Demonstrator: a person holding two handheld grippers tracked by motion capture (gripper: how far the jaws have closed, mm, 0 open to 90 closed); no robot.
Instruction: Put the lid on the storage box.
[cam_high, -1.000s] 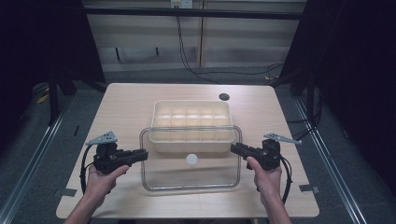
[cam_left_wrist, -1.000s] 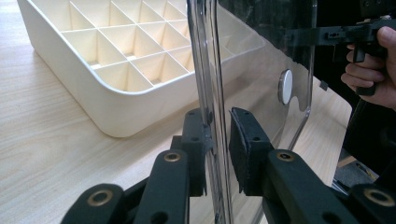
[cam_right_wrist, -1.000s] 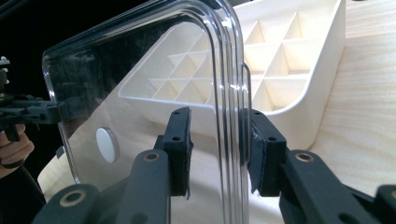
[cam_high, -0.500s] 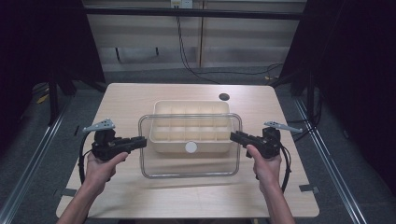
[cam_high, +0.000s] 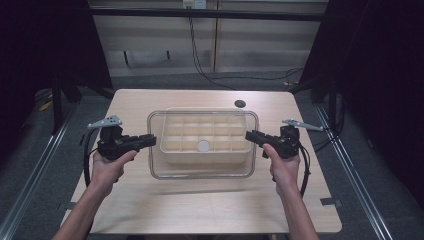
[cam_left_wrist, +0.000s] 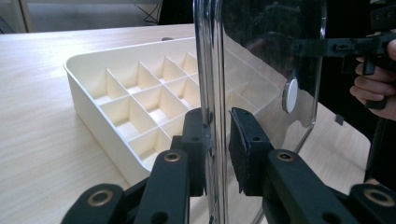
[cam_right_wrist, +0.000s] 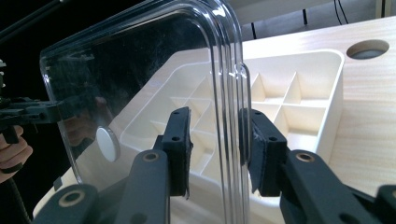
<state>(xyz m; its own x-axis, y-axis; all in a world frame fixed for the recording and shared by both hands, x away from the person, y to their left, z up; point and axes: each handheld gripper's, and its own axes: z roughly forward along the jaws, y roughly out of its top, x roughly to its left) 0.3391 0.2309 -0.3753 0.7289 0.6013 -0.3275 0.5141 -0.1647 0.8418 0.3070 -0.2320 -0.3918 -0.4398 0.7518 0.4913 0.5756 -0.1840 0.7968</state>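
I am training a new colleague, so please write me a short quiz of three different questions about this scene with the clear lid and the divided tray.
1. True or false: the clear lid is held at its two short ends by the left gripper and the right gripper.
2. What lies on the wooden table under the lid? A) a metal pot B) a cream divided tray C) a folded towel
3. Fill in: near the middle of the lid sits a small round white ____.

Key
1. True: in each gripper view the jaws close on the lid's rim.
2. B
3. A disc, or knob; the pictures do not show which.
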